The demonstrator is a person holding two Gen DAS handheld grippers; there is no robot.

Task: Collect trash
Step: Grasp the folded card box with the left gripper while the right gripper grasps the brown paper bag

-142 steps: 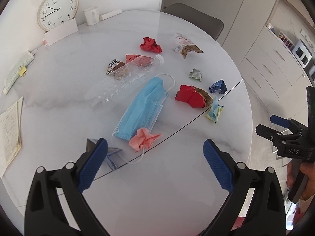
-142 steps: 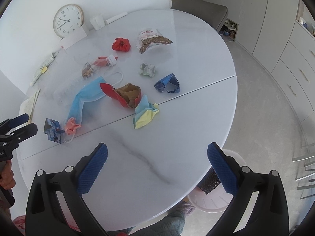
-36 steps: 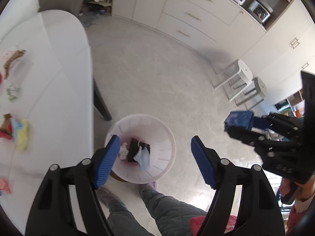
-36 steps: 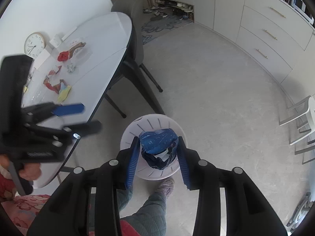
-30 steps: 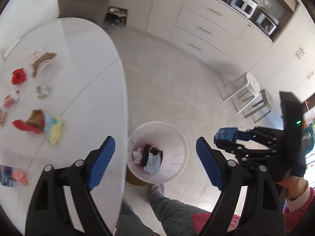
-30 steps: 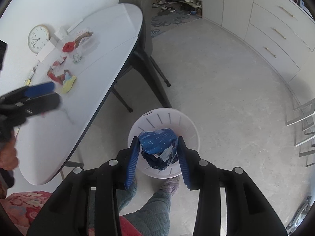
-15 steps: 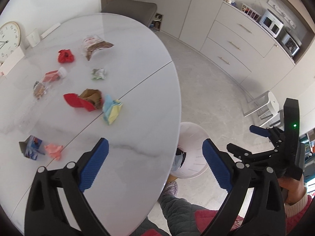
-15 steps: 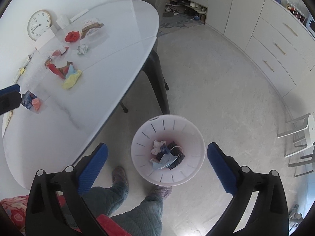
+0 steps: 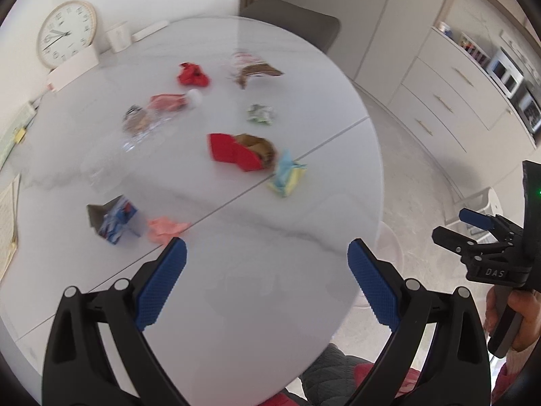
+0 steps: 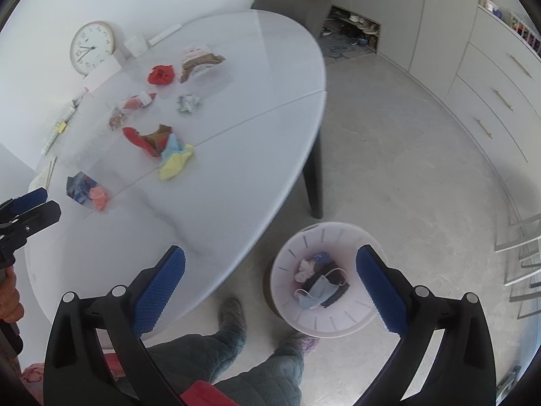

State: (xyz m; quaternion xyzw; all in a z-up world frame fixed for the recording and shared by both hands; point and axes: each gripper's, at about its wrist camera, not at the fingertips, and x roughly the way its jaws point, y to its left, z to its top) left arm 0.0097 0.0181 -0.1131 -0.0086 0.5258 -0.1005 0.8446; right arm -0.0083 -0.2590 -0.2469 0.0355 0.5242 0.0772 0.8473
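My left gripper [image 9: 267, 284] is open and empty above the near part of the white table [image 9: 257, 291]. On the table lie a pink paper wad [image 9: 165, 229], a small blue carton [image 9: 113, 223], a red and brown wrapper [image 9: 241, 151], a yellow and blue paper [image 9: 286, 177], a green wad [image 9: 259, 114], a red wad [image 9: 192, 74], a snack bag [image 9: 253, 67] and a clear bottle [image 9: 148, 125]. My right gripper [image 10: 270, 291] is open and empty above the floor beside the white trash bin [image 10: 355, 318], which holds a face mask [image 10: 316, 291] and other scraps.
A clock [image 9: 66, 34], a white cup [image 9: 118, 35] and papers [image 9: 6, 230] stand at the table's far and left sides. A grey chair [image 10: 290, 3] is behind the table. Cabinets [image 10: 490, 84] line the right wall. The person's legs [image 10: 250, 362] are below the bin.
My right gripper opened and dropped the blue wrapper into the bin. Both grippers have swung from the bin back toward the table. The face mask now lies in the bin.
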